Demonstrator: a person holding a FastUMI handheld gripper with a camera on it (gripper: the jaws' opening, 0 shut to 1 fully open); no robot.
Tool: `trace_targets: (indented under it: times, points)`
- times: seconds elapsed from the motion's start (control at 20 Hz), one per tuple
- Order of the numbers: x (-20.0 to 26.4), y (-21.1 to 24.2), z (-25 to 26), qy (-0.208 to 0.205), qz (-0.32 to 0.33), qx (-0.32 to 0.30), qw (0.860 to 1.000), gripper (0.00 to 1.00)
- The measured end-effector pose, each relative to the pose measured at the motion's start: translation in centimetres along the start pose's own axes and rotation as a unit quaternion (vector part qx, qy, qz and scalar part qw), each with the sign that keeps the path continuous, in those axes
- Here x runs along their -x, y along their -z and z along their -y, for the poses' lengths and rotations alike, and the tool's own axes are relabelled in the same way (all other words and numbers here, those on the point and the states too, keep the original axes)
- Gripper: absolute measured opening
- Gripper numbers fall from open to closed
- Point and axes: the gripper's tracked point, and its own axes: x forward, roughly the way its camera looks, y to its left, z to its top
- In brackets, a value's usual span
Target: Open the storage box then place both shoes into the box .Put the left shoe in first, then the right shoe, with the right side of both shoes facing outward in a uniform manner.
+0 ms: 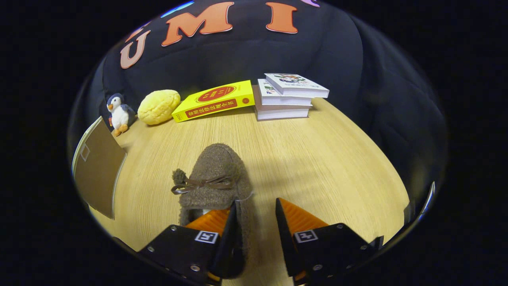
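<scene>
A pale wood-grain table (317, 159) stands against a draped black cloth wall (222, 59), evenly lit

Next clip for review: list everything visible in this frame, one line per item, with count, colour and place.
slipper: 1, fuzzy brown with a brown bow, on the table, its side wall between the gripper jaws
flat panel: 1, brown with a pale edge, propped left of the slipper
penguin toy: 1, grey and white, far left by the wall
round plush: 1, yellow, between penguin and yellow book
yellow book: 1, yellow and red, leaning on the stack
book stack: 3, white, far side
table: 1, light wood
gripper: 1, jaws apart, straddling the slipper's side wall
</scene>
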Motion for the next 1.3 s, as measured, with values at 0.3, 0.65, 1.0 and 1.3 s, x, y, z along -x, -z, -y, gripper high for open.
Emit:
trace_targets:
  times: [0.3, 0.65, 1.0, 1.3]
  points:
    - [-0.1, 0.0, -0.6, 0.004, -0.002, -0.02, 1.0, 0.04]
    - [4.2, -2.5, -1.8, 0.021, 0.022, -0.041, 0.999, 0.02]
    - [9.7, -5.9, -9.4, 0.017, 0.054, -0.052, 0.997, 0.02]
    - [13.6, -9.1, -19.1, -0.012, 0.082, -0.043, 0.996, 0.02]
